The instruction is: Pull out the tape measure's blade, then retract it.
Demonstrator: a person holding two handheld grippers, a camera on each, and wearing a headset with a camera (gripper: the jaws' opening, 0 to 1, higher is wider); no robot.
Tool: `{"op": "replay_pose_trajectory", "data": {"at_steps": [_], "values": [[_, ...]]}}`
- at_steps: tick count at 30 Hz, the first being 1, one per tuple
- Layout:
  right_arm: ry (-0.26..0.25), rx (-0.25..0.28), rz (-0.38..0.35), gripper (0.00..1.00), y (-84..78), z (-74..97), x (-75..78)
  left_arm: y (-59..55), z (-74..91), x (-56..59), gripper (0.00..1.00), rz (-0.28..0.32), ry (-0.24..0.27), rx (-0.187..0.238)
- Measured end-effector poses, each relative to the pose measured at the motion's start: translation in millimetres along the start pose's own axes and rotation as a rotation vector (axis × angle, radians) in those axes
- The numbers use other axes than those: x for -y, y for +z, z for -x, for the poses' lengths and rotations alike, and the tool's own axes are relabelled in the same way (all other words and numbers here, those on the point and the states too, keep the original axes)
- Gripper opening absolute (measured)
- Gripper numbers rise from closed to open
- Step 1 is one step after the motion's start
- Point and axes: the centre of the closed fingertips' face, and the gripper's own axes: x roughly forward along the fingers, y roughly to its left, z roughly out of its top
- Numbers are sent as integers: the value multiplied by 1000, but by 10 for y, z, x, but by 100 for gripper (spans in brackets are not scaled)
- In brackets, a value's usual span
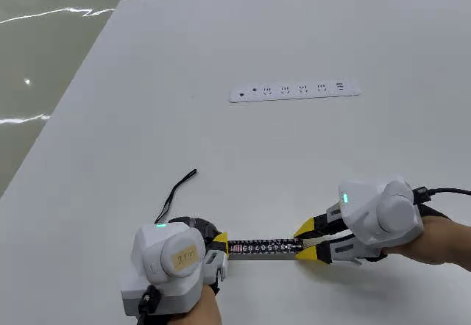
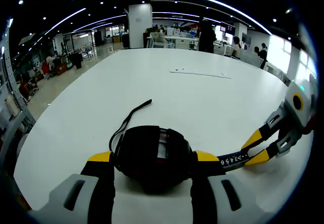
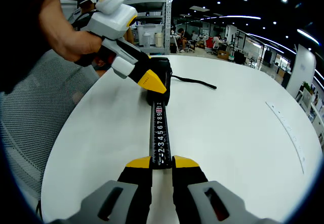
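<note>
Had L hand-held gripper (image 2: pixel 153 156) clamped round tape measure (image 3: pixel 161 74) at near side of counter (image 1: pixel 221 45), R hand-held gripper (image 3: pixel 162 162) pinched on blade (image 3: pixel 160 133) tip, partly out; judged best pulled straight right, level, w/ case pinned.

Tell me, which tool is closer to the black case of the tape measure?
Left. The left tool is clamped around the black case, touching it. The right tool is farther off, pinching the end of the pulled-out blade.
</note>
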Motion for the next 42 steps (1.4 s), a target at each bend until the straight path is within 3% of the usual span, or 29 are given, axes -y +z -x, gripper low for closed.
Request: {"op": "replay_pose_trajectory", "data": {"at_steps": [42], "values": [[4, 13, 6, 14, 92, -117, 5, -6, 0, -4, 55, 8, -7, -5]]}}
